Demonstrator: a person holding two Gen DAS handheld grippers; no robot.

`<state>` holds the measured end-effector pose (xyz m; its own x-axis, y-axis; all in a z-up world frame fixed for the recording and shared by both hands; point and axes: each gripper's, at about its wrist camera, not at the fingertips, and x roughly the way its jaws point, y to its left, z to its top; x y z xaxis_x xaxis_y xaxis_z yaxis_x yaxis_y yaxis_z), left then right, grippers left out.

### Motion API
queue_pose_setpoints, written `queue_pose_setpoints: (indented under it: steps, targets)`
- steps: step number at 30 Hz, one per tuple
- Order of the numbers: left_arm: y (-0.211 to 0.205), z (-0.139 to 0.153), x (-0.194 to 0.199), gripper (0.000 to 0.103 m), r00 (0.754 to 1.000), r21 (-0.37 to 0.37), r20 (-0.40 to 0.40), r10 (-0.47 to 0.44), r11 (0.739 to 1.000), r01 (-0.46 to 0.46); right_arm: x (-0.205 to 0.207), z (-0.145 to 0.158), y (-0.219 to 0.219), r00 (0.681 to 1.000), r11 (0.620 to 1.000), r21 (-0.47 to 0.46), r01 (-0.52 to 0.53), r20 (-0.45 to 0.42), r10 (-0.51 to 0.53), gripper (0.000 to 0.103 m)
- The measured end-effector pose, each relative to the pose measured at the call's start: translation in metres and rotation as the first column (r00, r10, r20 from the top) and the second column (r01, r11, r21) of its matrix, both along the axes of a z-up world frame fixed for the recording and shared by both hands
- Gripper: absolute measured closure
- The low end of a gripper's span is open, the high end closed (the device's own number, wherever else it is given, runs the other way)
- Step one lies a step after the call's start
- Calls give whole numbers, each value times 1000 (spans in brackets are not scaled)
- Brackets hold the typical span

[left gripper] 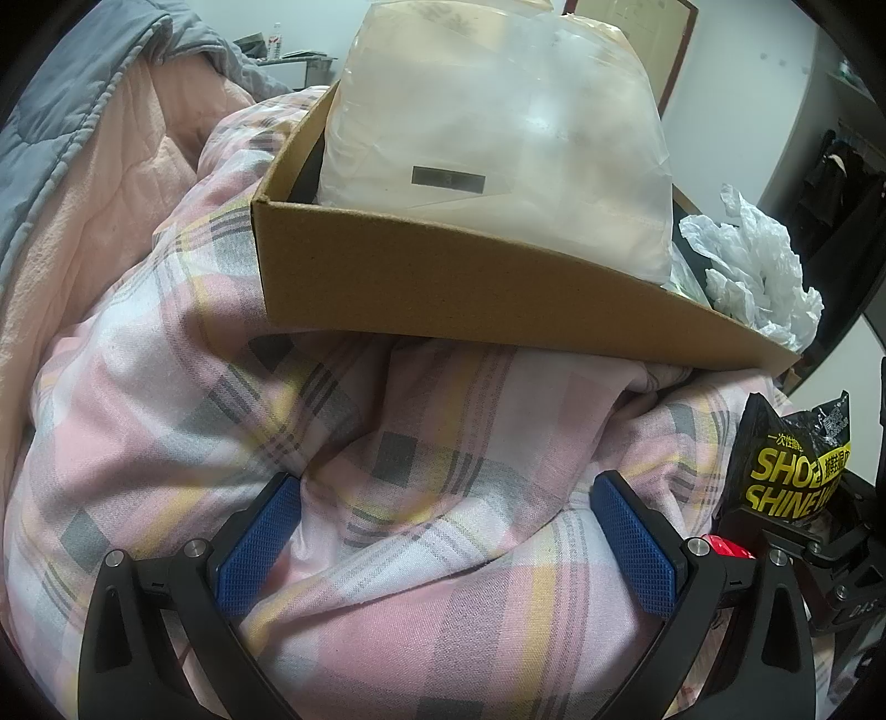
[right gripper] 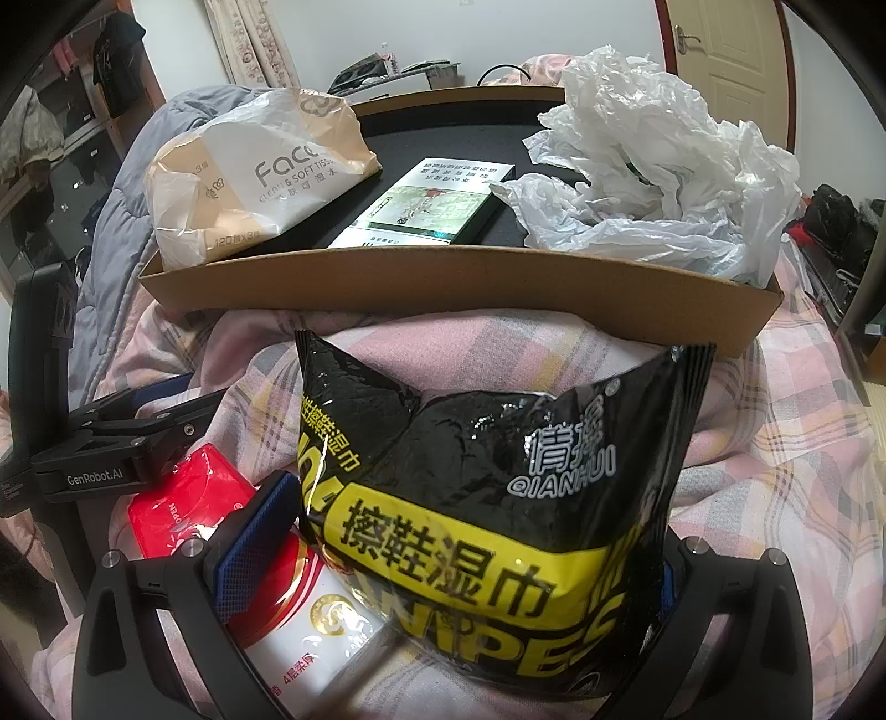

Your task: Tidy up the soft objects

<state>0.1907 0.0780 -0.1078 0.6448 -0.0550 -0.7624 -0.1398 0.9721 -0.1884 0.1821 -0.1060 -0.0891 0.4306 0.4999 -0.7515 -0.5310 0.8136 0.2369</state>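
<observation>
My right gripper (right gripper: 459, 565) is shut on a black and yellow shoe-wipes pack (right gripper: 487, 498), held up in front of a shallow cardboard box (right gripper: 443, 304). The same pack (left gripper: 792, 459) shows at the right edge of the left wrist view. Inside the box lie a beige facial tissue pack (right gripper: 249, 183), a flat green and white carton (right gripper: 421, 205) and a crumpled white plastic bag (right gripper: 664, 166). My left gripper (left gripper: 448, 548) is open over the pink plaid bedding (left gripper: 166, 415), nothing between its blue pads, just short of the box (left gripper: 443, 288).
A red and white tissue pack (right gripper: 266, 581) lies on the bedding under my right gripper's left finger. A grey and pink quilt (left gripper: 83, 166) is bunched at the left. A door (right gripper: 725, 50) and a clothes rack stand behind the bed.
</observation>
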Motion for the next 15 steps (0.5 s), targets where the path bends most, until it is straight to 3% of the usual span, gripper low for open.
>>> queue_pose_setpoints:
  steps: [15]
  targets:
    - [0,0,0,0,1000,-1,0,0,1000,0,0,0,1,1000,1000,-2,0,1,0,0]
